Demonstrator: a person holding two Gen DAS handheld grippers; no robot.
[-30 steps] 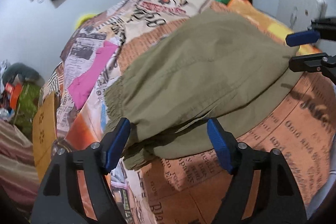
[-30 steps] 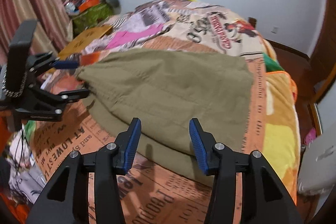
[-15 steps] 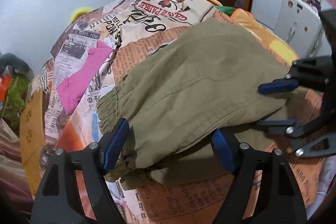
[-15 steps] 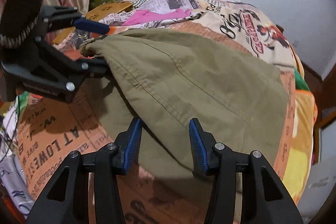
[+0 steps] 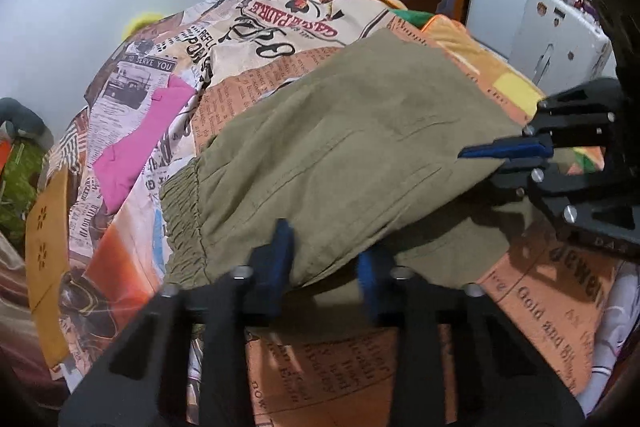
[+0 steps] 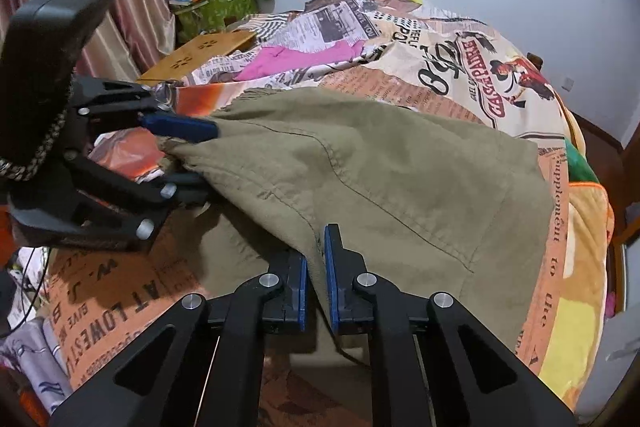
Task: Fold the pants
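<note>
Pants (image 6: 400,171) of soft, limp olive cloth lie on the bed (image 6: 460,59) ahead of both claws; right claw (image 6: 316,279) and left claw (image 5: 326,259), just closed, pinch the near edge, sensibly apart.

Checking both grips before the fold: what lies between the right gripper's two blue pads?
The near edge of the olive pants; the right gripper has just closed on it, seen in the right wrist view.
</note>
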